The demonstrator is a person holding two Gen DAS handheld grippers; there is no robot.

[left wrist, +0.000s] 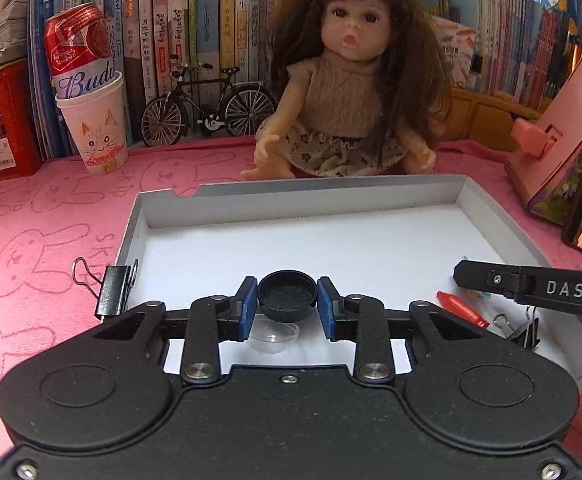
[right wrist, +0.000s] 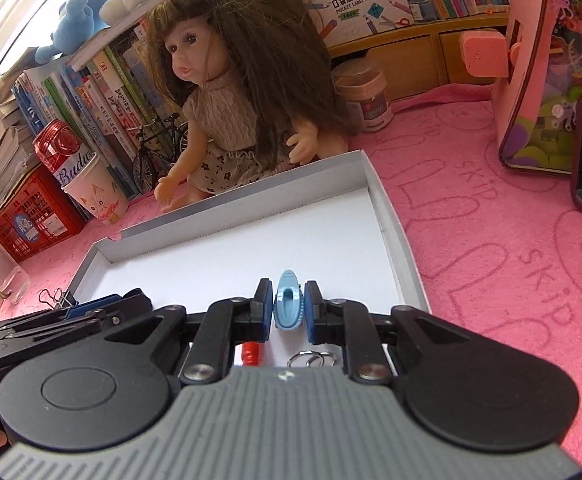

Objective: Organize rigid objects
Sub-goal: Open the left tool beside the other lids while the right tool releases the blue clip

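Pink bunny-print surface (left wrist: 31,216) carries grey-white shallow box (left wrist: 371,200); doll (left wrist: 347,92) at box's 12 o'clock. Left hand-held gripper (left wrist: 287,300) clamps black round cap (left wrist: 287,294) over box floor. Right hand-held gripper (right wrist: 288,306) clamps small blue clip (right wrist: 289,306) over box's 5 o'clock corner. Red marker (left wrist: 461,308) at cap's 3 o'clock.

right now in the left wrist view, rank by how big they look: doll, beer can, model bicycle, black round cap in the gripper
1. doll, clearly the largest
2. model bicycle
3. beer can, its bottom hidden in a paper cup
4. black round cap, smallest, even though it sits nearest the camera, gripped by the left gripper

Bicycle and can are close: one wider, one bulkier.
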